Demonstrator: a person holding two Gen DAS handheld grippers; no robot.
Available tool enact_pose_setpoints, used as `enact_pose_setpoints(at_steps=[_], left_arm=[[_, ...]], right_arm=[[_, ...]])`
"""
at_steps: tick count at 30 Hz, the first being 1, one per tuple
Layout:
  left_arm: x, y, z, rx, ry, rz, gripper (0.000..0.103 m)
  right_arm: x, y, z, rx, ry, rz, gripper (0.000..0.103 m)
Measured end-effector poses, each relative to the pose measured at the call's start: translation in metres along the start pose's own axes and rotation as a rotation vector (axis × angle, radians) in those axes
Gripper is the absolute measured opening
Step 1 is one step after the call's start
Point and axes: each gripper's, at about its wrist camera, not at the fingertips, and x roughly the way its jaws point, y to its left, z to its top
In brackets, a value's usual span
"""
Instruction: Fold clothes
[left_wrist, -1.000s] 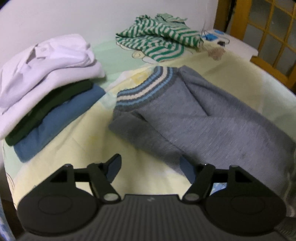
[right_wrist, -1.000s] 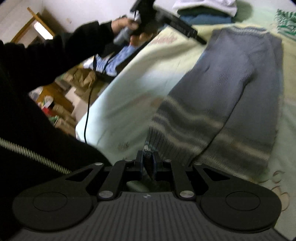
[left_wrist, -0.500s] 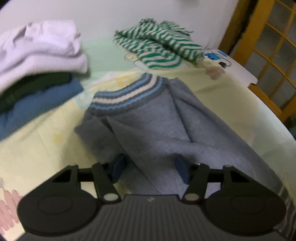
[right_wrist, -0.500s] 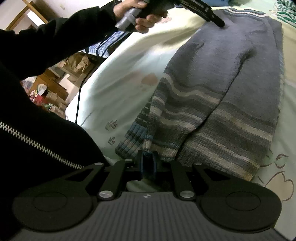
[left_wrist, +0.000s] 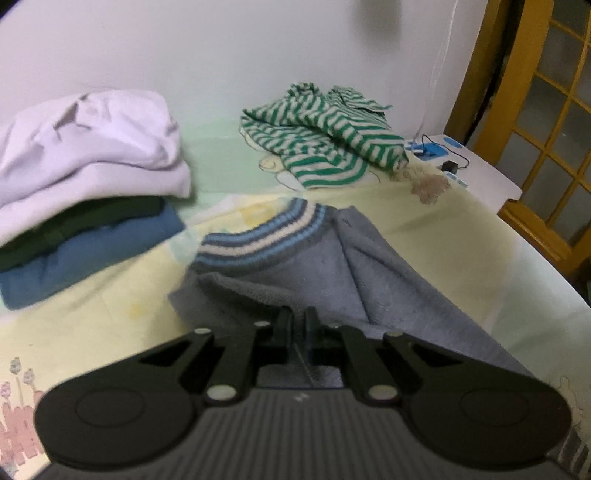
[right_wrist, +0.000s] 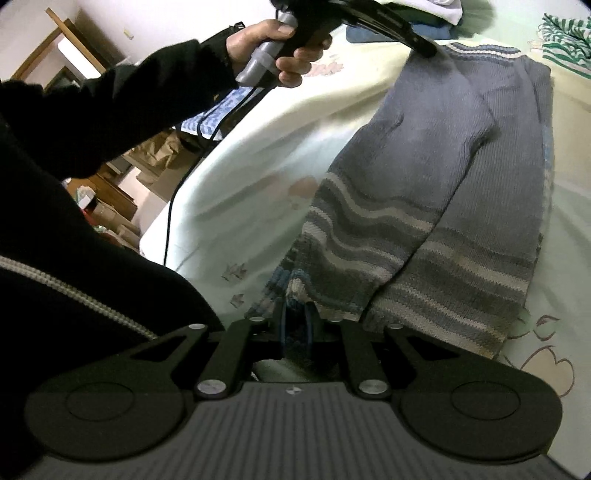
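Nearest, the right gripper is clamped on the striped hem of the grey sweater, which lies lengthwise on the bed with both sides folded inward. Farther up, the left gripper is pinched together on the sweater's shoulder edge below the collar. Beyond, a stack of folded clothes sits to the left, and a green striped garment lies crumpled, apparently awaiting folding. The sweater looks part-folded; a crosswise fold seems left.

Bed with yellow-green sheet, grey sweater, striped top, folded stack
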Motion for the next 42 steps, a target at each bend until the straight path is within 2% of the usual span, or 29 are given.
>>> enact_pose_setpoints(at_steps=[4, 7, 8, 10, 14, 16, 19, 23, 25, 27, 28, 29, 31, 36, 37, 39, 40, 42], left_arm=[[0.009, 0.01, -0.01, -0.023, 0.045, 0.037, 0.003], [0.019, 0.014, -0.018, -0.038, 0.077, 0.033, 0.003], [0.023, 0.013, -0.019, -0.026, 0.08, 0.038, 0.003], [0.025, 0.01, -0.019, -0.004, 0.082, 0.052, 0.005], [0.013, 0.007, -0.02, 0.045, 0.078, 0.103, 0.022], [0.004, 0.008, -0.023, 0.082, 0.083, 0.164, 0.027], [-0.008, 0.007, -0.028, 0.128, 0.094, 0.262, 0.025], [-0.027, -0.012, -0.033, 0.138, 0.049, 0.246, 0.021], [-0.034, -0.035, -0.038, 0.147, 0.015, 0.171, 0.031], [-0.031, -0.055, -0.046, 0.145, 0.008, 0.116, 0.054], [-0.025, -0.061, -0.053, 0.135, 0.023, 0.096, 0.058], [-0.022, -0.065, -0.059, 0.127, 0.032, 0.085, 0.056], [-0.021, -0.065, -0.065, 0.114, 0.023, 0.099, 0.056], [-0.021, -0.068, -0.079, 0.085, 0.003, 0.136, 0.057], [-0.024, -0.07, -0.079, 0.082, 0.002, 0.151, 0.056], [-0.037, -0.077, -0.08, 0.076, -0.014, 0.165, 0.056], [-0.045, -0.082, -0.081, 0.073, -0.024, 0.163, 0.057], [-0.061, -0.096, -0.091, 0.075, -0.036, 0.155, 0.066]], right_arm=[[0.002, 0.004, 0.0, -0.001, 0.011, 0.054, 0.01], [0.005, 0.004, 0.0, -0.01, 0.028, 0.042, 0.011], [0.005, 0.002, 0.001, -0.003, 0.036, 0.044, 0.014], [0.005, -0.001, 0.002, 0.012, 0.052, 0.047, 0.014], [0.004, -0.007, 0.005, 0.042, 0.083, 0.054, 0.022], [-0.012, -0.014, 0.008, 0.082, 0.017, 0.06, 0.022], [-0.024, -0.027, 0.013, 0.137, -0.102, 0.027, 0.023], [0.013, -0.027, 0.018, 0.098, -0.15, -0.117, 0.023], [0.035, -0.024, 0.017, 0.066, -0.145, -0.139, 0.023], [0.046, -0.019, 0.012, 0.007, -0.153, -0.145, 0.026], [0.045, -0.016, 0.011, -0.014, -0.147, -0.146, 0.028], [0.044, -0.014, 0.011, -0.03, -0.135, -0.145, 0.03], [0.041, -0.01, 0.011, -0.061, -0.109, -0.143, 0.032], [0.029, -0.026, 0.005, 0.135, -0.179, -0.109, 0.031], [0.032, -0.027, 0.0, 0.139, -0.171, -0.125, 0.026], [0.028, -0.026, -0.006, 0.121, -0.191, -0.136, 0.025], [0.024, -0.026, -0.008, 0.13, -0.204, -0.128, 0.026], [0.016, -0.026, -0.011, 0.159, -0.242, -0.109, 0.029]])
